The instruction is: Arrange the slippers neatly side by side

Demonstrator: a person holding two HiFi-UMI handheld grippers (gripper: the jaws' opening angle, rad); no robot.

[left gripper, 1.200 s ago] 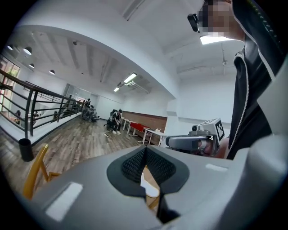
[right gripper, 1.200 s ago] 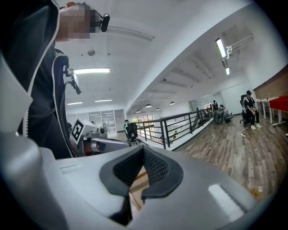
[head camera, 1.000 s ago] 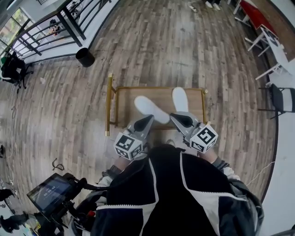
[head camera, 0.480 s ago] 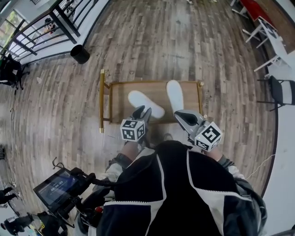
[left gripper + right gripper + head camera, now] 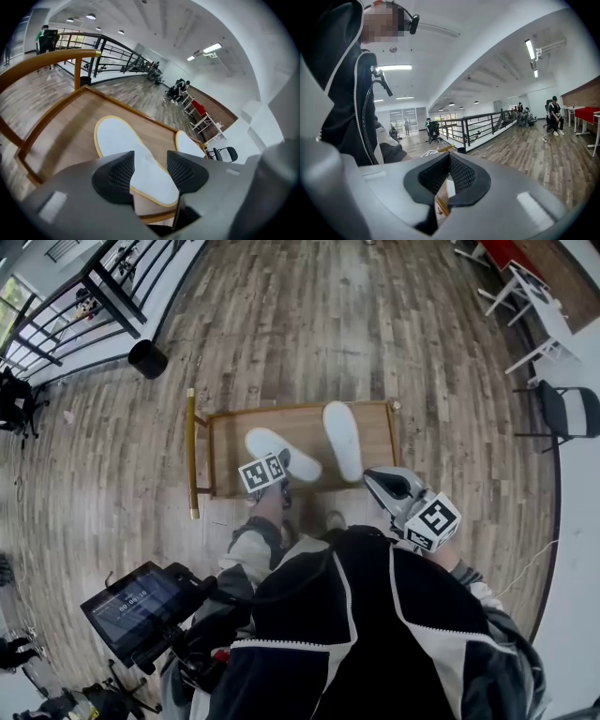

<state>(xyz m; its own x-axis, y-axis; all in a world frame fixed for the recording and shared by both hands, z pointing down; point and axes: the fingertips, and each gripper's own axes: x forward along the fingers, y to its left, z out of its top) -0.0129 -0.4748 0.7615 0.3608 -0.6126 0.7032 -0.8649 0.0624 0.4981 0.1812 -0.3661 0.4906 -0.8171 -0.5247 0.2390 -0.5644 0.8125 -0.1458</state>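
Note:
Two white slippers with yellow edging lie on a low wooden table (image 5: 225, 442). The left slipper (image 5: 281, 454) (image 5: 126, 145) lies at an angle, and the right slipper (image 5: 342, 440) (image 5: 187, 144) lies nearly straight. They sit apart, not parallel. My left gripper (image 5: 279, 486) (image 5: 150, 171) is at the left slipper's near end. Its jaws are opening, and that end lies between them with the pads off it. My right gripper (image 5: 372, 477) (image 5: 449, 180) is shut on nothing, held off the table's front right corner, pointing out into the room.
The table has a gold frame with a raised rail (image 5: 191, 451) on its left side. A black bin (image 5: 147, 358) and a dark railing (image 5: 94, 287) are at the far left. A chair (image 5: 562, 413) and white tables (image 5: 530, 296) stand at the right. A screen device (image 5: 136, 601) is near my left.
My left gripper has reached forward over the table's near edge to the left slipper, and its jaws have gone from shut to wide. The right gripper has drawn back, still shut.

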